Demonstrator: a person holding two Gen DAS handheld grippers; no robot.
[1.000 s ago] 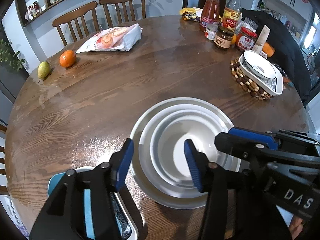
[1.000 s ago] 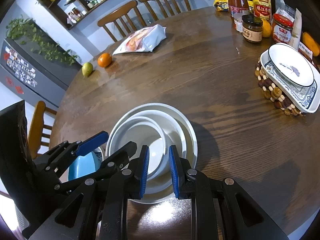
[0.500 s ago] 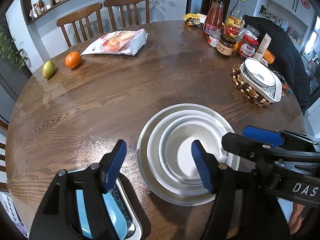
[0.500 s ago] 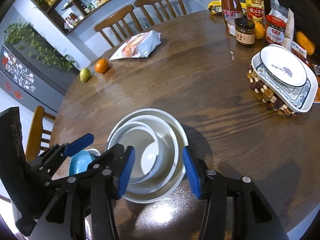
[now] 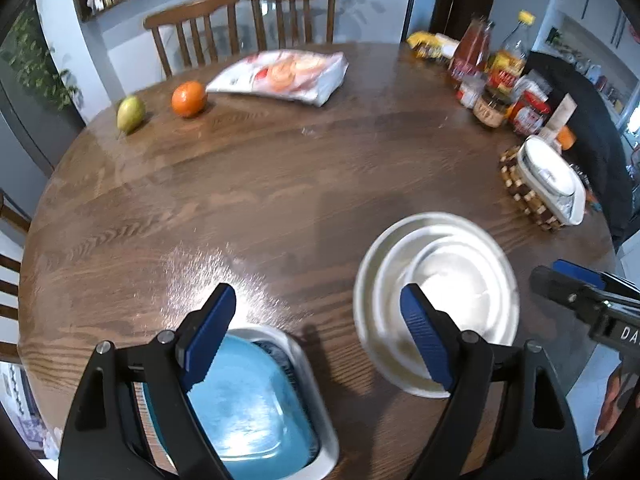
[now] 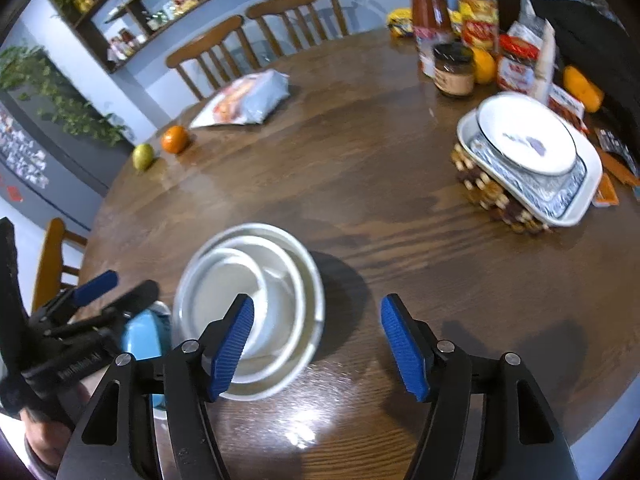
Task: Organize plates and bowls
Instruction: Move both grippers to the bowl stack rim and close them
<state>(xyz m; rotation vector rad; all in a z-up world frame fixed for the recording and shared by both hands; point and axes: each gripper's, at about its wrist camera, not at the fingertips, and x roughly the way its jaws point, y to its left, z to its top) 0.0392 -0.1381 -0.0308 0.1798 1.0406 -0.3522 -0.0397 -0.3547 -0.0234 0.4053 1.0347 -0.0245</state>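
Round dark wood table point(image 5: 280, 184); two wooden chairs point(image 5: 240, 20) and wall shelves at far side. White nested bowls point(image 6: 256, 304) sit near edge; blue dish point(image 5: 248, 408) in a white tray to their left. Left gripper point(image 5: 320, 336) and right gripper point(image 6: 316, 344) have both just been opening, now wide, holding nothing. A second ago the right's jaws were nearly closed over the bowl rim.

nested bowls point(image 5: 440, 292) right of dish point(image 5: 256, 404)

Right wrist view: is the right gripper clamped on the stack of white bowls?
No: the right gripper stands open above bare table, with the white bowls free beside its left finger.
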